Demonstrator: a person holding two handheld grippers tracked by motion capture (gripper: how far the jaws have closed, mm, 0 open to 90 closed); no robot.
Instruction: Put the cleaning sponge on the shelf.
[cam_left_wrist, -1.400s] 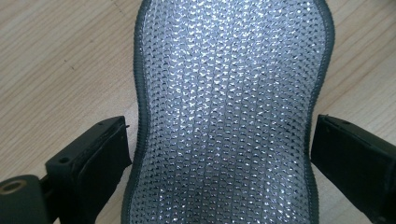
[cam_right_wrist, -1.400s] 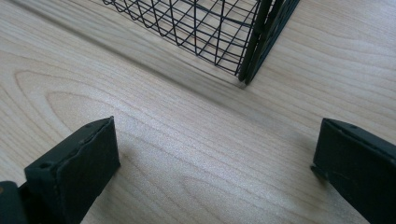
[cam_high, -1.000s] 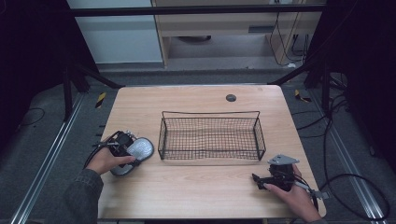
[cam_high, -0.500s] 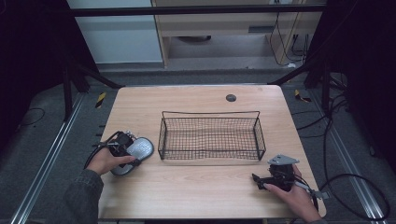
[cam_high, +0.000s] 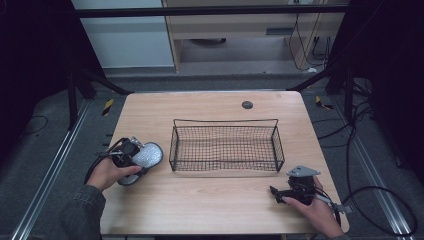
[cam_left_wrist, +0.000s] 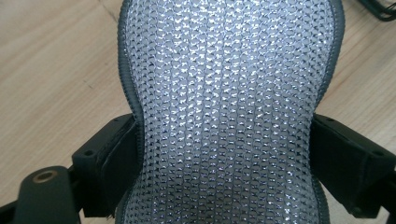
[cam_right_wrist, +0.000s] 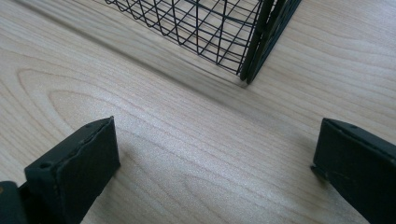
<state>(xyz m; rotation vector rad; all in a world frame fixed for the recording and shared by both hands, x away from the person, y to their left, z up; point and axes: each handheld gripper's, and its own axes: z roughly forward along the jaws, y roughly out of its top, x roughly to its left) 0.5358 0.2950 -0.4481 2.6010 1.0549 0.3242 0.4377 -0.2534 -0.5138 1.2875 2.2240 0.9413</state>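
Almost nothing is moving since the earlier frame; the left hand-held gripper (cam_high: 131, 156) is still clamping the silvery mesh insole (cam_left_wrist: 224, 107) at its narrow waist, just beside the left end of the wire basket (cam_high: 225, 145), so the lift, I judge, is not beginning yet. The right hand-held gripper (cam_high: 292, 191) is resting wide open and empty on the tabletop (cam_high: 210, 200) near the basket's corner; the insole's underside and heel are staying hidden.
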